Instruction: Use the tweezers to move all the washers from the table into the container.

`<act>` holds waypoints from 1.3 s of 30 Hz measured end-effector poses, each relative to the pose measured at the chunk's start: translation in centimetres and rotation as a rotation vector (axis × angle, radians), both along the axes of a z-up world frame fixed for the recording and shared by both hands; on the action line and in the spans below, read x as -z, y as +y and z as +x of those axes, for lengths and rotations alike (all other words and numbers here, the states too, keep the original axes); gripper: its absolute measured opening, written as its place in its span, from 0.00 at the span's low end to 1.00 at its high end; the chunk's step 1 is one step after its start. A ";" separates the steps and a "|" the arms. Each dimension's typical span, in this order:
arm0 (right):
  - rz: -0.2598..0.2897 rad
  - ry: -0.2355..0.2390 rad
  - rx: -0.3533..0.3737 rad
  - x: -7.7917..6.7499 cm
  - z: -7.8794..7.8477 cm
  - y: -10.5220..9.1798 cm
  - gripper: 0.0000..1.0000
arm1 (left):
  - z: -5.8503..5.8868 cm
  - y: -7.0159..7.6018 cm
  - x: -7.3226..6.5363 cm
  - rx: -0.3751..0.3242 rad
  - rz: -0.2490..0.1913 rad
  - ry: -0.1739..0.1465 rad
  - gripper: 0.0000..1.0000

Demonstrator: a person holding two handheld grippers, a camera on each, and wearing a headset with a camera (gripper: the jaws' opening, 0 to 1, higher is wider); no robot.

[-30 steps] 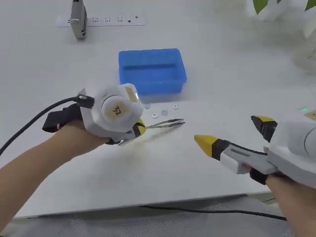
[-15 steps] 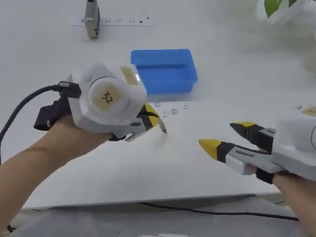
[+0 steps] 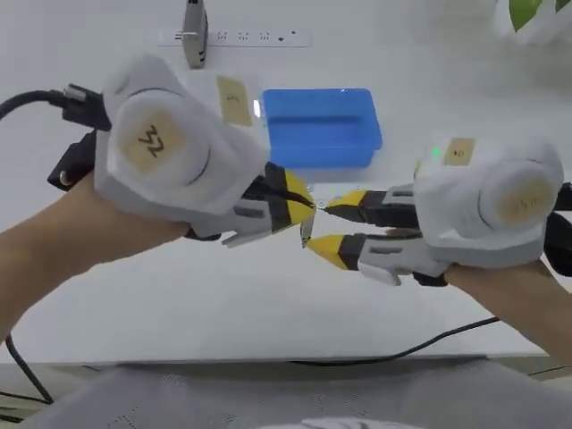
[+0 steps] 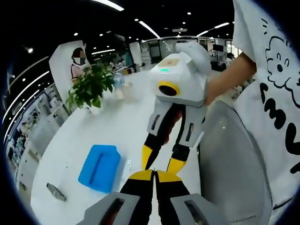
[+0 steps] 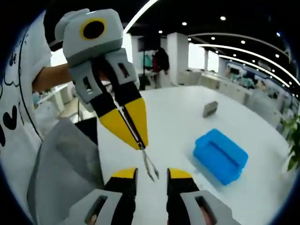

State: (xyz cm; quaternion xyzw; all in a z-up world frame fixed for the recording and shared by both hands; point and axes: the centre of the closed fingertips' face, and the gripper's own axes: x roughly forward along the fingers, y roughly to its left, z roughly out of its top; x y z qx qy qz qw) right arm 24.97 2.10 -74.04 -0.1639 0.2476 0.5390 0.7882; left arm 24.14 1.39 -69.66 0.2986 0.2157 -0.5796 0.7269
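Swinging in from the right, my right gripper (image 3: 319, 225) is straddling, jaws narrowly parted and seemingly not touching, the tweezers (image 5: 149, 166) my left gripper (image 3: 299, 204) is clamping.

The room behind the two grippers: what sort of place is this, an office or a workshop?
Most likely a large open-plan office or lab: long strip lights on a dark ceiling, a wide white table with a white power strip, and a leafy green potted plant.
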 end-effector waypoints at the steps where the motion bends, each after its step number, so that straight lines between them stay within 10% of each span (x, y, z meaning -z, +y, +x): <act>1: 0.000 0.005 -0.014 -0.1 -0.1 0.3 0.20 | -0.1 0.0 -0.2 0.012 0.004 -0.006 0.00; 16: -0.028 -0.050 -0.137 -0.4 -0.9 1.2 0.05 | -0.8 -0.9 -1.3 0.086 0.036 -0.034 0.00; 20: -0.014 -0.045 -0.095 -0.2 -0.1 0.9 0.03 | 1.0 -0.5 -1.4 -0.104 -0.051 -0.113 0.00; 27: 0.063 -0.024 0.043 0.0 2.9 0.5 0.02 | 2.7 3.5 -0.9 -0.530 -0.227 -0.096 0.31; 33: 0.187 -0.034 0.153 -0.9 5.9 0.9 0.02 | 1.9 10.0 1.5 -0.828 -0.212 -0.131 0.51; 39: 0.189 -0.002 0.172 0.9 7.7 1.2 0.02 | 0.4 15.9 3.9 -1.047 -0.169 -0.165 0.66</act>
